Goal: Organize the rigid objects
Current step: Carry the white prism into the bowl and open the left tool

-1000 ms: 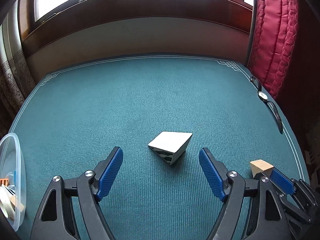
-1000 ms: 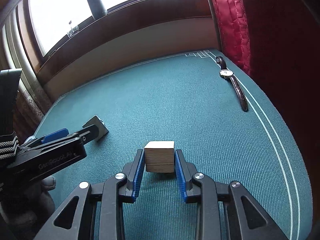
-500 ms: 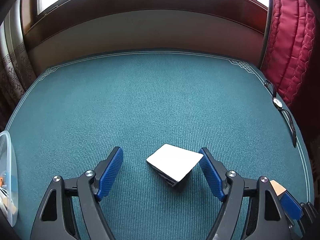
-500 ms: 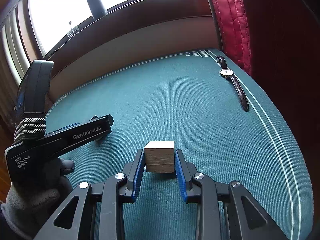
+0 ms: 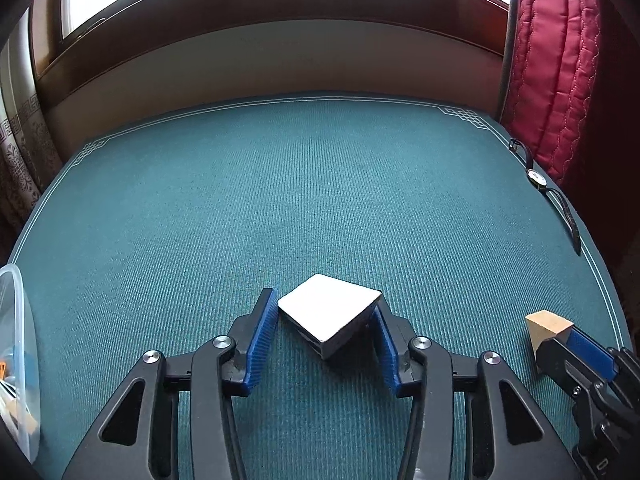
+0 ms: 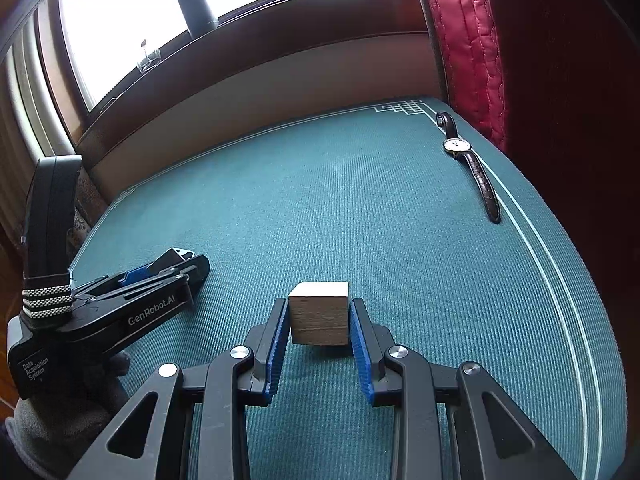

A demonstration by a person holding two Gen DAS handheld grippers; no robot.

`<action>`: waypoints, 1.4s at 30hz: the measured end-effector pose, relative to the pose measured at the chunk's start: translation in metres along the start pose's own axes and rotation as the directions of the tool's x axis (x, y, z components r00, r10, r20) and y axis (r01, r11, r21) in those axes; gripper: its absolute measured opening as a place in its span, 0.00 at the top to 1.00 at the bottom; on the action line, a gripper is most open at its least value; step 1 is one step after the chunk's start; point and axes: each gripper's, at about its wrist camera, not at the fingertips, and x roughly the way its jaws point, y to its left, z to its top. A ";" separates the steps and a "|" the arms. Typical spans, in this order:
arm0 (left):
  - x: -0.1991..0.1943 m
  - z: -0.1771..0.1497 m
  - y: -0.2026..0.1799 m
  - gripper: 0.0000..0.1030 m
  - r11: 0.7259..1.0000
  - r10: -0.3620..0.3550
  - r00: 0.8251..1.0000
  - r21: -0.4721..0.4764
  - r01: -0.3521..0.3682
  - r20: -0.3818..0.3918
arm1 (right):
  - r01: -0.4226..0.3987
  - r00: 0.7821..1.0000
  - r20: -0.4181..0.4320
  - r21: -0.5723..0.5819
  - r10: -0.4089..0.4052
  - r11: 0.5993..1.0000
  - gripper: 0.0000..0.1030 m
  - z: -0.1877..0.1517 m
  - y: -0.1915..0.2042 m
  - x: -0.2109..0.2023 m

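Left wrist view: left tool jaws closing around the white block, which sits on the green worktop turned corner-on toward the camera. Left pad looks to be at the block's left corner, right pad at its right corner; firm pressing not clear, so treat it as not gripped yet. Block lies dead centre between the fingers, its diagonal running pad to pad, so the grip would land on corners, not flat faces; slip or twist risk, my call. Clear container at the far left edge, bits inside, probably the drop spot. Wooden block at the far right in the other tool. Wristwatch by the right edge.

Right wrist view: right tool clamped on the wooden block, pads flat on its two side faces, block square to the fingers, at or just above the worktop. Left tool low at left, gloved hand behind it, well apart from the wooden block. The left hand is the nearer one to the container.
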 end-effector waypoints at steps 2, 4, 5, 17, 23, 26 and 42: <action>-0.005 -0.002 -0.001 0.57 1.000 0.000 1.000 0.016 0.000 0.011 | -0.001 1.000 0.000 0.000 0.001 1.000 0.69 0.000 0.000 0.000; -0.011 -0.005 -0.001 0.58 1.000 -0.008 1.000 0.024 0.007 0.021 | 0.001 1.000 0.000 0.001 -0.001 1.000 0.69 0.000 0.001 0.000; -0.015 -0.006 0.000 0.58 1.000 -0.011 1.000 0.028 0.010 0.027 | 0.001 1.000 0.000 0.000 -0.001 1.000 0.69 0.000 0.001 0.000; -0.057 -0.030 0.011 0.58 0.998 -0.053 0.996 0.044 0.049 0.075 | 0.002 1.000 0.001 0.001 -0.002 1.000 0.69 0.000 0.001 -0.001; -0.076 -0.038 0.021 0.58 0.998 -0.049 0.994 0.040 0.045 0.101 | 0.004 1.000 0.002 0.001 -0.004 1.000 0.69 0.000 0.001 -0.001; -0.085 -0.041 0.027 0.58 0.999 -0.044 0.992 0.033 0.040 0.115 | 0.004 1.000 0.003 -0.001 -0.004 1.000 0.69 0.001 0.001 -0.001; -0.115 -0.058 0.063 0.58 1.000 0.007 0.985 0.003 -0.008 0.170 | 0.009 1.000 -0.004 -0.012 -0.009 1.000 0.69 0.004 0.001 -0.001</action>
